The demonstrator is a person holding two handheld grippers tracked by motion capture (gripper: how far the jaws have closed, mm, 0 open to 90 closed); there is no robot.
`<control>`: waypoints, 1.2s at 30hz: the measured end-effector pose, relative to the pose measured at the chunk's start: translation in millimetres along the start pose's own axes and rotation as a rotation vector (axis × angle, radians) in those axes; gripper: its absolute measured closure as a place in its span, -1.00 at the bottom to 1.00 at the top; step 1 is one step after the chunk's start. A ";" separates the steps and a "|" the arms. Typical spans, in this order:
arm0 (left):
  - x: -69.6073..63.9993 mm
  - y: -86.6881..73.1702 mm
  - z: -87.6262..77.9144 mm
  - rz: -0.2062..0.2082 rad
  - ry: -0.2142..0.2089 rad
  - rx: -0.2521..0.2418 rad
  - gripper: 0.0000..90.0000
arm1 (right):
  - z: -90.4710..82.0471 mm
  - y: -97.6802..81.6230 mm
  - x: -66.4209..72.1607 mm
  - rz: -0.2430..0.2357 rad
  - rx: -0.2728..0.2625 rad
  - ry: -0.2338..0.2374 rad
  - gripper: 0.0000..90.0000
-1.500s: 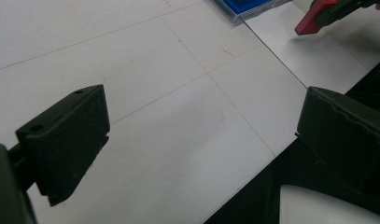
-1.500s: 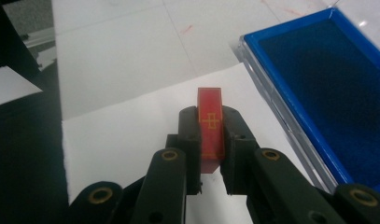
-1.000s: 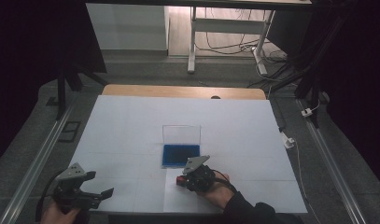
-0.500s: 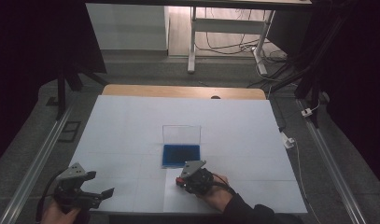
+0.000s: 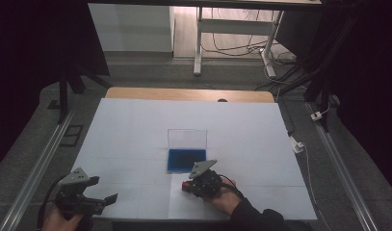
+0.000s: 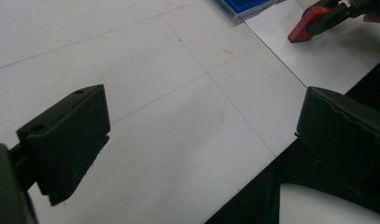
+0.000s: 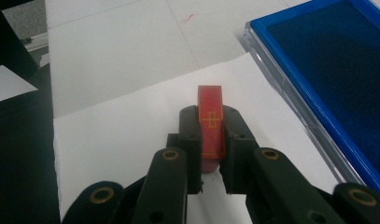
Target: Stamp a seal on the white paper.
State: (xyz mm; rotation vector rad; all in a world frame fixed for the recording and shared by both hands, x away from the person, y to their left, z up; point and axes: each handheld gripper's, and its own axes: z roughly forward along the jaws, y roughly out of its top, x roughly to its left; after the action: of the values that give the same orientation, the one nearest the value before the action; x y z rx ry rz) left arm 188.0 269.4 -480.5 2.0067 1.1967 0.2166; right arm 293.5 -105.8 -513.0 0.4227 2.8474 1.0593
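near left: left gripper [image 5: 98, 198] hovering over near table edge, jaws wide, nothing between | near centre: right gripper [image 7: 211, 140] clamped on red stamp [image 7: 211, 122], tip over loose white sheet [image 7: 127, 135] | just beyond: blue ink pad [image 5: 186, 160] in clear open case | far: white table [image 5: 136, 125], wooden far edge

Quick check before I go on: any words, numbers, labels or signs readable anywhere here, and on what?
No readable words, letters or numbers in any view.
Red block, clamped in the right gripper: a gold outline with a cross-shaped mark on its top face; a sign, not text.
White table cover: a small red scribble near the blue tray; not legible as writing.
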 end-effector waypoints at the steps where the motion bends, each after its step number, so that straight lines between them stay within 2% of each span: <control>1: 0.0 0.0 0.1 0.001 0.000 0.001 -0.93 | 0.2 0.1 0.6 -0.007 0.000 -0.007 0.79; 7: -0.2 0.1 0.1 0.003 0.002 0.002 -0.93 | 0.2 3.2 9.1 -0.072 0.027 -0.060 0.79; 9: -0.1 0.2 0.2 0.003 0.001 0.002 -0.93 | 0.2 3.4 9.7 -0.070 0.029 -0.063 0.79; 13: 0.8 -0.1 -0.3 -0.002 -0.002 -0.002 -0.93 | 0.2 0.6 2.3 -0.017 0.004 -0.014 0.79; 16: 0.9 -0.2 -0.4 -0.002 -0.004 -0.003 -0.93 | 0.1 -0.2 -0.8 0.015 -0.003 0.002 0.79; 20: 1.2 -0.2 -0.5 -0.002 -0.005 -0.004 -0.93 | 0.3 1.3 2.2 -0.021 0.005 -0.016 0.78; 24: 1.5 -0.2 -0.6 -0.003 -0.007 -0.006 -0.93 | -0.5 3.0 3.7 -0.035 0.022 -0.026 0.78; 32: 1.7 -0.2 -0.7 -0.006 -0.007 -0.007 -0.93 | -0.9 4.6 3.0 -0.033 0.029 -0.025 0.77; 36: 1.8 -0.4 -0.8 -0.009 -0.008 -0.008 -0.93 | -2.2 5.0 2.6 -0.008 0.013 -0.011 0.77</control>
State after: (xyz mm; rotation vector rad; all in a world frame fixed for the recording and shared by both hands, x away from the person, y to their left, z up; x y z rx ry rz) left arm 188.3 271.5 -480.6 1.9929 1.1977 0.2083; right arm 291.7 -102.8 -508.1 0.4158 2.8449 1.0347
